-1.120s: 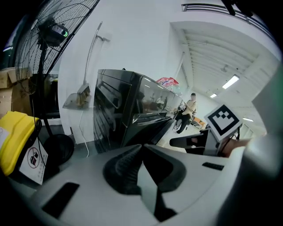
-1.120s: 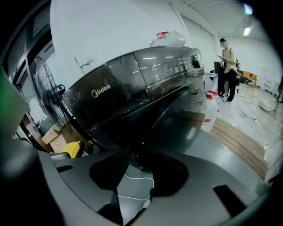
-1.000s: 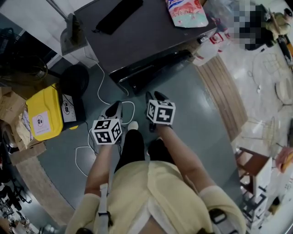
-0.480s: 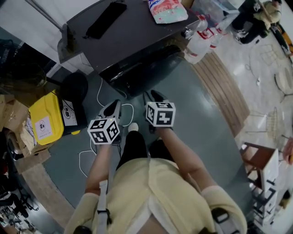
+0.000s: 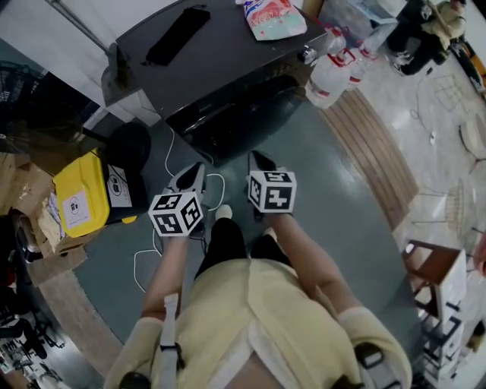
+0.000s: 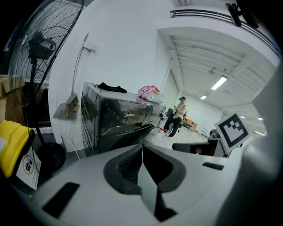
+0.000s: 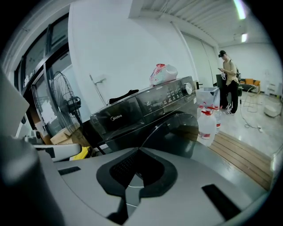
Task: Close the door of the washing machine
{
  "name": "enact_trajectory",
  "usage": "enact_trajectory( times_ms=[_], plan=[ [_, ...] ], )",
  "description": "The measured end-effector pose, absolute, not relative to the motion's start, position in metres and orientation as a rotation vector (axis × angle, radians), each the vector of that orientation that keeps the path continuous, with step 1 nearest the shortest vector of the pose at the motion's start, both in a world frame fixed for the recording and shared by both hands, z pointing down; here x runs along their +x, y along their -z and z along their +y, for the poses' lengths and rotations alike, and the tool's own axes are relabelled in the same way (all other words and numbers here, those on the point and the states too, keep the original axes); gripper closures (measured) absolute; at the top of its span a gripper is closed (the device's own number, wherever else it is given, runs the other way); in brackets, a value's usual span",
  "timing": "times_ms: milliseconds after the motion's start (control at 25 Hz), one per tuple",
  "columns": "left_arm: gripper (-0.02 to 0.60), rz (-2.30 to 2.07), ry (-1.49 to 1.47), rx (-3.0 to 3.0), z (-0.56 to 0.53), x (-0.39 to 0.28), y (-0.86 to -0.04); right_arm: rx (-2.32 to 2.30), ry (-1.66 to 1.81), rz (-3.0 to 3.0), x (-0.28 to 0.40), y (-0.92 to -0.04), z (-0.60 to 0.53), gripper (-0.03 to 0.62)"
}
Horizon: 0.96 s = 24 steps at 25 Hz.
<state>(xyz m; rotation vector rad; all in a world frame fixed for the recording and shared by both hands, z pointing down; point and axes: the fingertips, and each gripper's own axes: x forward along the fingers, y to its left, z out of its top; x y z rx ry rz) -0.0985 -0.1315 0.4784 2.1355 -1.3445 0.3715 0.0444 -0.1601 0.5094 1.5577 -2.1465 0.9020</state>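
Observation:
The dark front-loading washing machine [image 5: 220, 53] stands ahead of me. Its round door [image 5: 235, 118] lies against the front; whether it is latched I cannot tell. The right gripper view shows the door [image 7: 181, 132] as a dark glassy disc under the control panel. My left gripper [image 5: 196, 169] hovers over the floor short of the machine, jaws shut and empty. Beside it my right gripper [image 5: 257, 158] is also short of the door, its jaws closing to shut with nothing between them. Each gripper view shows its own jaws met, the left gripper [image 6: 141, 148] and the right gripper [image 7: 138, 152].
A pink bag [image 5: 273, 17] and a black object [image 5: 176, 24] lie on the machine's top. Spray bottles [image 5: 330, 72] stand at its right corner beside a wooden floor strip [image 5: 372, 144]. Left are a fan base [image 5: 125, 144], a yellow container [image 5: 76, 201] and a white cable [image 5: 171, 163].
My right gripper's jaws, spread apart a second ago, have come together. Both grippers have drawn back slightly from the machine, and the door's open gap no longer shows.

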Motion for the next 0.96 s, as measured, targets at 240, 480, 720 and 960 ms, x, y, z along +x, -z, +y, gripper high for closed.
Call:
enact_trajectory(
  times_ms=[240, 480, 720, 960],
  plan=[
    [0.577, -1.330, -0.387, 2.139, -0.131, -0.097, -0.481, 1.558, -0.918, -2.145, 0.048, -0.511, -0.156, 0.589],
    [0.577, -1.305, -0.401, 2.162, -0.137, -0.088, -0.480, 1.597, -0.932, -2.137, 0.059, -0.509, -0.158, 0.589],
    [0.577, -1.273, -0.414, 2.165, -0.142, -0.085, -0.484, 1.623, -0.941, -2.122, 0.063, -0.508, -0.161, 0.589],
    [0.577, -1.263, -0.407, 2.155, -0.149, -0.092, -0.485, 1.631, -0.940, -2.112, 0.058, -0.507, -0.167, 0.589]
  ],
)
